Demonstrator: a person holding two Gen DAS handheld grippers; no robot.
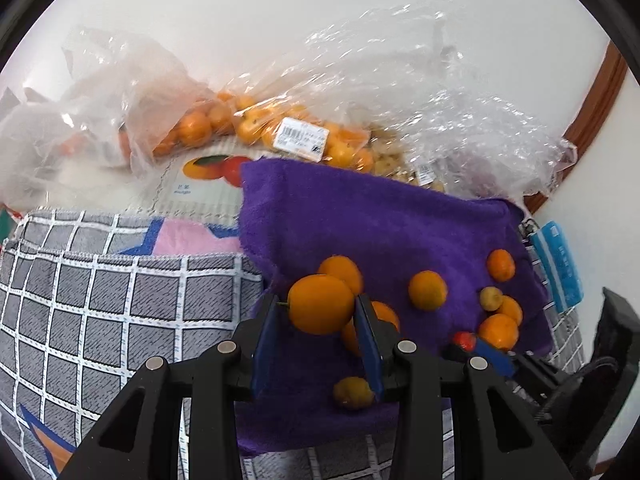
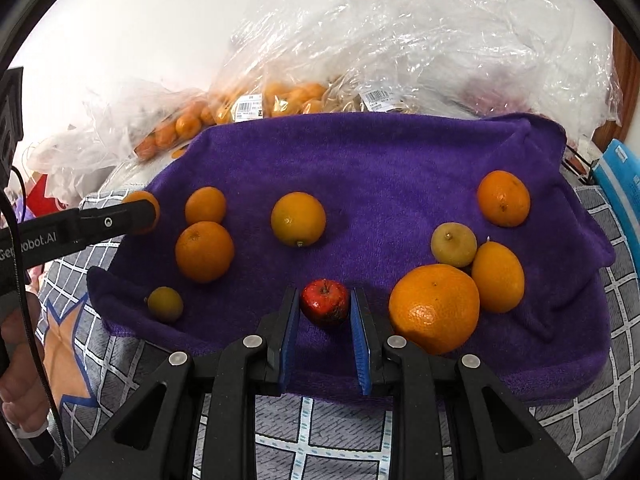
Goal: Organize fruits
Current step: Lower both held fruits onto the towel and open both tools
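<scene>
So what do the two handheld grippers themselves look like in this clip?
Both the left gripper and right gripper are black plastic with angular linkage arms, silver round pivot pins and flat blue finger pads. The left one's side carries white lettering, partly hidden, ending "obot.AI", and a black cable trails behind it.

White wall (image 1: 280, 20) behind. Brown wood trim (image 1: 600, 96) at right. Grey checked cover (image 1: 100, 300) over surface. Even, bright light.

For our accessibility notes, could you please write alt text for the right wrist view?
The right gripper brackets a small red fruit on a purple towel, its jaws close on either side of it. Oranges and smaller yellowish fruits lie scattered over the towel, the largest orange beside the gripper. At the left edge the left gripper holds an orange; clear bags of fruit sit behind.
</scene>
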